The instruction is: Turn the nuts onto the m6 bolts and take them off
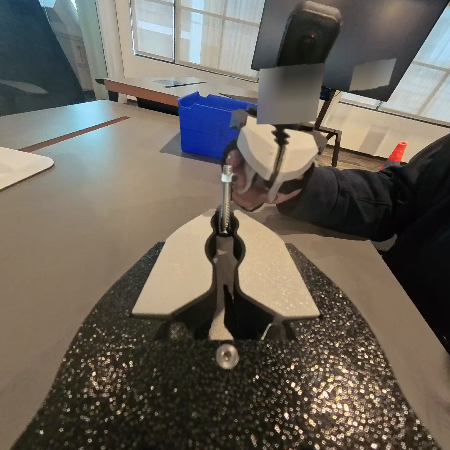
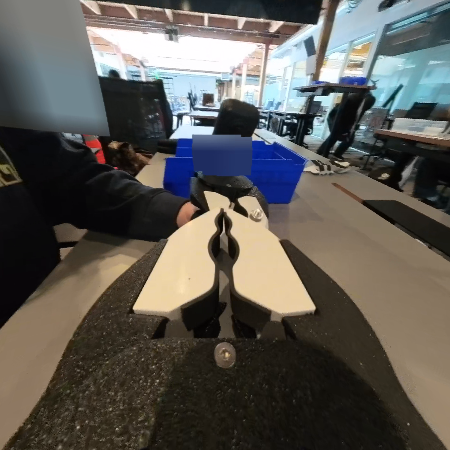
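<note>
The left tongs (image 1: 225, 225) are clamped on the lower end of a long silver threaded m6 bolt (image 1: 225, 202), which stands nearly upright above the grey surface (image 1: 102, 194), out from its right edge. A small silver hex nut (image 1: 226, 177) sits near the bolt's top, with a few threads showing above it.

The right tongs (image 2: 223, 215) are pressed together and seem to hold nothing; in the left view they hang just right of the nut, and whether they touch it I cannot tell.

To turn the nut well, the left tongs should keep the bolt steady and vertical. The right tongs should part, close squarely on two opposite flats, and turn in short arcs without tilting the bolt.

A blue plastic bin (image 1: 207, 126) stands toward the far edge.
</note>
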Motion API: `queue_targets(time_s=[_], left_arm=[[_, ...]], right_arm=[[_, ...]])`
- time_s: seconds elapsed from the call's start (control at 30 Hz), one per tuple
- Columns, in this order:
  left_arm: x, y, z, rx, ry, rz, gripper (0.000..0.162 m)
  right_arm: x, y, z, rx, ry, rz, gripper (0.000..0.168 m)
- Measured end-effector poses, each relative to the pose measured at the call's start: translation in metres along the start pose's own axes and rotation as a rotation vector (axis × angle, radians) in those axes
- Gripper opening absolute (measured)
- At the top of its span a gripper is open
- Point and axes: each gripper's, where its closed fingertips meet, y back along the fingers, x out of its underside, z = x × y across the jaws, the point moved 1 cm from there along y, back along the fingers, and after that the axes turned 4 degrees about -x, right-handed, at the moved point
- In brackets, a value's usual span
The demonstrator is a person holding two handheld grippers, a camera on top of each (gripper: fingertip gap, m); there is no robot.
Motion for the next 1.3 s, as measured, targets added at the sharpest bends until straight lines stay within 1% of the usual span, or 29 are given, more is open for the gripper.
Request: queue_targets(time_s=[0.07,0.13,0.17,0.23,0.3,0.33,0.37,0.4,0.47,0.53,0.57,0.63,0.67,0.73,0.77,0.8,0.87,0.93,1.03,1.07,1.1,1.13,1.17,1.23,1.3], left_arm=[[0.000,0.000,0.000,0.001,0.001,-0.001,0.008],[0.000,0.000,0.000,0.002,0.001,0.000,0.008],[0.000,0.000,0.000,0.002,0.001,0.000,0.008],[0.000,0.000,0.000,0.002,0.001,0.000,0.008],[0.000,0.000,0.000,0.001,0.001,-0.001,0.008],[0.000,0.000,0.000,0.001,0.000,-0.001,0.008],[0.000,0.000,0.000,0.002,0.000,0.000,0.008],[0.000,0.000,0.000,0.002,0.000,-0.001,0.008],[0.000,0.000,0.000,0.003,0.001,-0.001,0.008],[0.000,0.000,0.000,0.003,0.000,0.000,0.008],[0.000,0.000,0.000,0.003,0.000,0.001,0.008],[0.000,0.000,0.000,0.003,0.000,0.000,0.008],[0.000,0.000,0.000,0.003,0.000,0.000,0.008],[0.000,0.000,0.000,0.003,-0.001,0.002,0.008],[0.000,0.000,0.000,0.003,-0.002,0.002,0.008],[0.000,0.000,0.000,0.004,-0.001,0.002,0.008],[0.000,0.000,0.000,0.005,0.001,0.000,0.008],[0.000,0.000,0.000,0.005,0.001,0.001,0.008],[0.000,0.000,0.000,0.005,0.001,0.001,0.008],[0.000,0.000,0.000,0.005,0.001,0.000,0.008],[0.000,0.000,0.000,0.006,0.000,0.001,0.008],[0.000,0.000,0.000,0.004,-0.001,0.001,0.008],[0.000,0.000,0.000,0.004,-0.002,0.002,0.008],[0.000,0.000,0.000,0.006,0.002,0.000,0.008],[0.000,0.000,0.000,0.006,0.002,0.000,0.008]], right_arm=[[-0.004,0.003,-0.005,0.035,-0.005,-0.022,0.005],[-0.005,0.006,-0.017,0.132,0.019,-0.035,0.022],[-0.003,0.006,-0.020,0.161,0.025,-0.029,0.026],[0.000,0.002,-0.021,0.162,0.010,-0.009,0.033],[0.003,-0.001,-0.016,0.126,-0.001,0.005,0.032],[0.003,-0.002,-0.012,0.095,-0.002,0.010,0.024],[0.003,-0.002,-0.006,0.045,-0.001,0.011,0.005],[0.001,-0.001,-0.001,0.008,-0.006,0.004,0.000],[-0.002,0.002,-0.006,0.037,-0.010,-0.016,0.004],[-0.003,0.004,-0.016,0.125,0.013,-0.026,0.020],[-0.002,0.004,-0.020,0.161,0.021,-0.019,0.025],[0.002,0.001,-0.021,0.170,0.018,0.004,0.030],[0.003,-0.001,-0.019,0.155,0.015,0.008,0.030],[0.002,-0.003,-0.012,0.106,0.009,0.005,0.022],[0.001,-0.002,-0.006,0.052,0.011,0.001,0.002],[-0.001,-0.001,-0.002,0.018,0.000,-0.007,0.001],[-0.003,0.002,-0.007,0.052,-0.011,-0.025,0.004],[-0.003,0.003,-0.017,0.130,0.010,-0.028,0.019],[0.003,-0.001,-0.023,0.183,0.019,0.008,0.030],[0.005,-0.003,-0.021,0.169,0.017,0.018,0.029],[0.006,-0.004,-0.016,0.138,0.012,0.023,0.024],[0.004,-0.004,-0.012,0.103,0.005,0.015,0.014],[0.002,-0.003,-0.004,0.041,0.004,0.007,0.001],[-0.002,0.000,-0.007,0.053,-0.017,-0.017,0.002],[-0.002,0.003,-0.017,0.131,0.000,-0.023,0.017]])
